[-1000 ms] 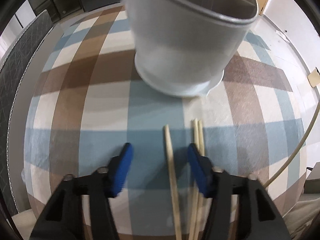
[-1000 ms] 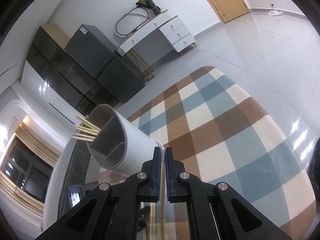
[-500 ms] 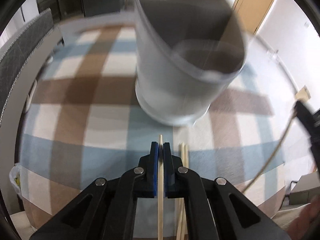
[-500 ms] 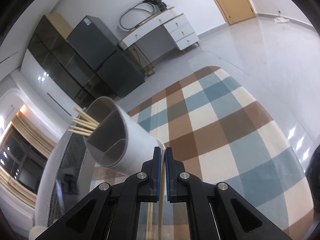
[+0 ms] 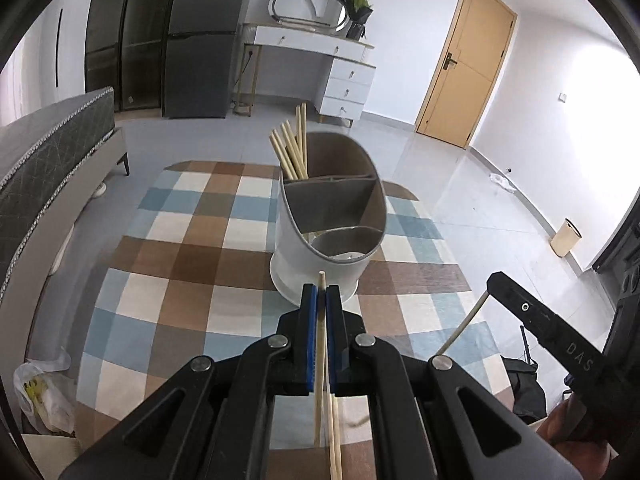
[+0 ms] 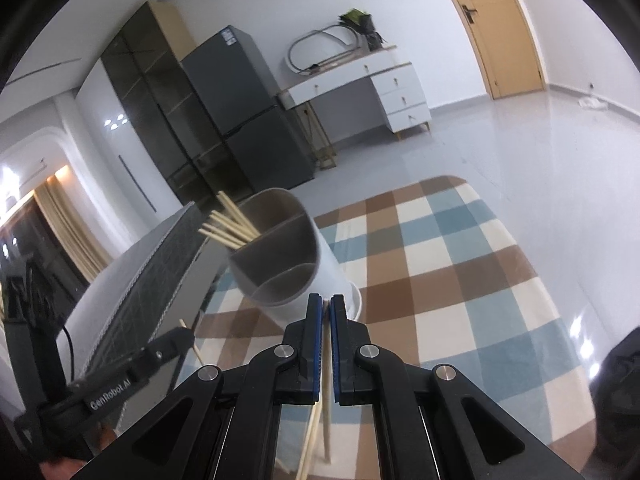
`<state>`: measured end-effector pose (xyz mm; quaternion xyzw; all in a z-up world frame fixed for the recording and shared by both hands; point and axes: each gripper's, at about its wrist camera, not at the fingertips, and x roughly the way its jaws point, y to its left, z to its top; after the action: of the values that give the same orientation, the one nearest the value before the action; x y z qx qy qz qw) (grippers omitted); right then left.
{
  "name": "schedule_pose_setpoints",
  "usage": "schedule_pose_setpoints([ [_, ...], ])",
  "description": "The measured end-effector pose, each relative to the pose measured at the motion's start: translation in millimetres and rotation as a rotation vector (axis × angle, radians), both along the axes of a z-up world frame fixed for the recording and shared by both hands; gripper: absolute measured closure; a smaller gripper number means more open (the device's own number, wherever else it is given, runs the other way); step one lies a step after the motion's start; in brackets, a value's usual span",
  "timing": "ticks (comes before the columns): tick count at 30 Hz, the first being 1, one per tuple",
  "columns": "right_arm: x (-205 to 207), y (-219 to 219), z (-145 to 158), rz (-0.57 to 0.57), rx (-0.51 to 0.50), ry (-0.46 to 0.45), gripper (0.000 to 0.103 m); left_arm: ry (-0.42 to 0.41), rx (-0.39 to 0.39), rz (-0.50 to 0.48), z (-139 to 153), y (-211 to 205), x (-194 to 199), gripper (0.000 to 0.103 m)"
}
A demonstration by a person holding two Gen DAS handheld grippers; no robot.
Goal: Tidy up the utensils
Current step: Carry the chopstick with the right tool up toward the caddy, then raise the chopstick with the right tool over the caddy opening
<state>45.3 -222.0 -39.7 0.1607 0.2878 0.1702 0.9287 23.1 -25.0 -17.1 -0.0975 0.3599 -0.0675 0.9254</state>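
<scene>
Holding one chopstick [image 5: 320, 344] now in my left gripper [image 5: 321, 300], just clamped and lifted off the table, holder [image 5: 332, 232] just ahead; right gripper [image 6: 326, 312] also pinches one.

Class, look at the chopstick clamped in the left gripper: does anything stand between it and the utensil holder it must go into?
Nothing visible does. The chopstick in the left gripper points at the utensil holder, with only checked rug between; the near compartments look open.
</scene>
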Motion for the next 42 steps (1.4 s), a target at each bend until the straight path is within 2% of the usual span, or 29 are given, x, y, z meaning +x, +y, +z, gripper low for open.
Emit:
schedule_pose_setpoints([
  [8,-20.0,3.6,8.8,0.015,-0.02,-0.03,0.1,0.004,0.028,-0.019,13.7,-6.4,-21.6,0.103],
  [18,-30.6,-2.2,12.4,-0.001,-0.019,-0.044,0.1,-0.008,0.047,-0.04,27.1,-7.5,-30.6,0.103],
  [35,-28.9,-7.3,23.6,-0.011,0.005,-0.067,0.1,-0.033,0.005,-0.066,67.0,-6.7,-26.1,0.103],
  [42,-18.3,-6.5,42.8,-0.013,0.013,-0.087,0.1,-0.055,-0.017,-0.071,90.1,-4.5,-12.0,0.103],
])
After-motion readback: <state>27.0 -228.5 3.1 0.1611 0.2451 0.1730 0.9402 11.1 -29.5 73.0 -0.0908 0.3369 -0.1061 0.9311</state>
